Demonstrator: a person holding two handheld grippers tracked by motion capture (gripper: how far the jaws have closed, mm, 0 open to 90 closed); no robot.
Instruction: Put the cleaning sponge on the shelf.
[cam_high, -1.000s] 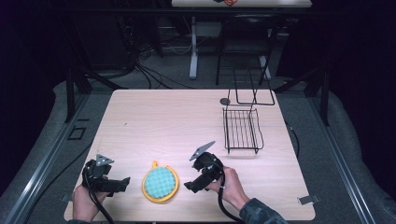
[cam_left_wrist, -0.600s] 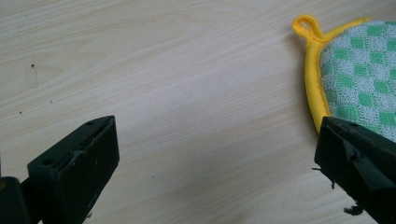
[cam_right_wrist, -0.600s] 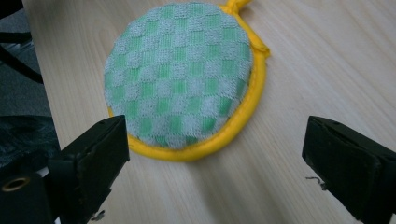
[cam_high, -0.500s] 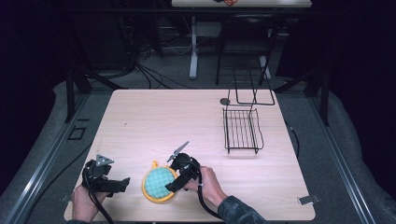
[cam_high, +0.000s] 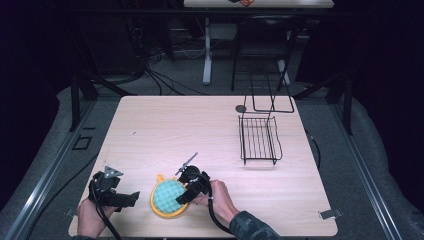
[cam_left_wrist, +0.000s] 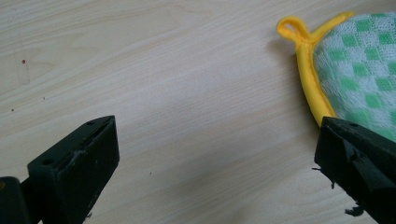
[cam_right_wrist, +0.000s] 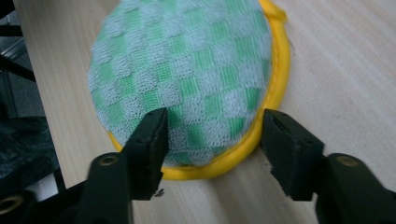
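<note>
The right gripper (cam_high: 181, 196) shifts toward nine o'clock onto the pot holder (cam_high: 167, 198), its jaws closing around the edge.

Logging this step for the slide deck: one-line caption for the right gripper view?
Right gripper straddling the near edge of the green-checked, yellow-rimmed round pad on the wooden table.
</note>
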